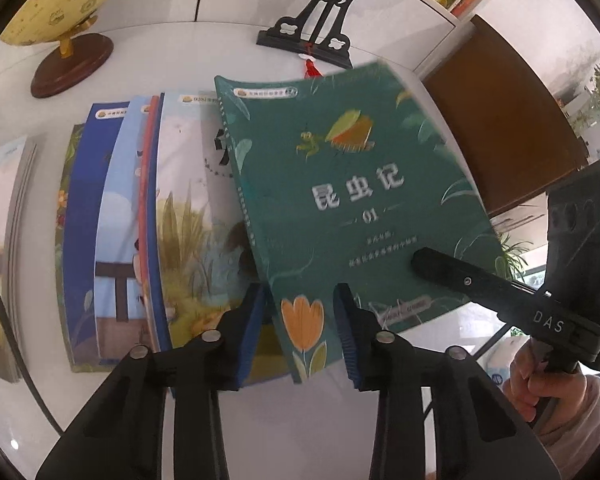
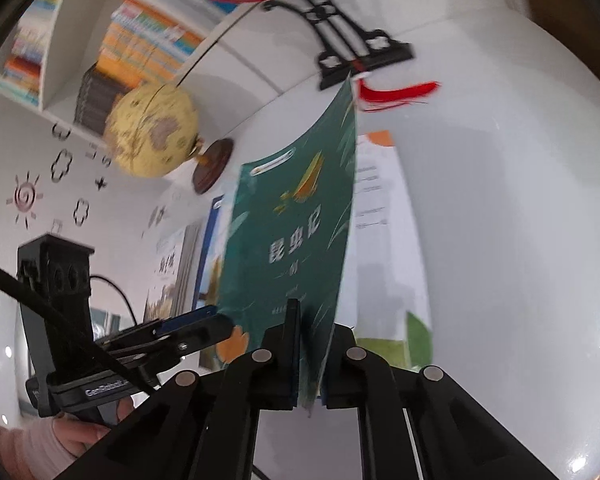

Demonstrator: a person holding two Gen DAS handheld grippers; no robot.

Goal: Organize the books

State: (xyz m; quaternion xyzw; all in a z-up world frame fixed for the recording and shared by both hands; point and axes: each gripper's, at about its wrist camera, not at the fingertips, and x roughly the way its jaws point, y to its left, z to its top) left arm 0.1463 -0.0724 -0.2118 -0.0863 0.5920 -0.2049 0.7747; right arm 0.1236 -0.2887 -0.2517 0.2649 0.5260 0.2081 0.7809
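Note:
A green book [image 1: 340, 184] with an insect and white characters on its cover hangs tilted above the white table [image 1: 204, 56]. My right gripper [image 2: 314, 320] is shut on the green book [image 2: 292, 240] at its lower edge, and its black finger [image 1: 440, 270] lies across the cover. My left gripper [image 1: 300, 292] has the book's lower spine corner between its blue pads [image 1: 256, 320]. The jaws stand narrow, with a gap wider than the book. Seen from the right wrist, the left gripper [image 2: 216, 318] reaches in from the left, one finger on each side of that corner.
Several picture books [image 1: 172, 220] lie overlapped on the table left of the green one, with another book [image 1: 0, 240] at the far left. A globe [image 1: 60, 0] and a black ornament stand [image 1: 312, 36] sit at the back. A brown chair [image 1: 500, 120] stands right. Shelves [image 2: 140, 40] hold books.

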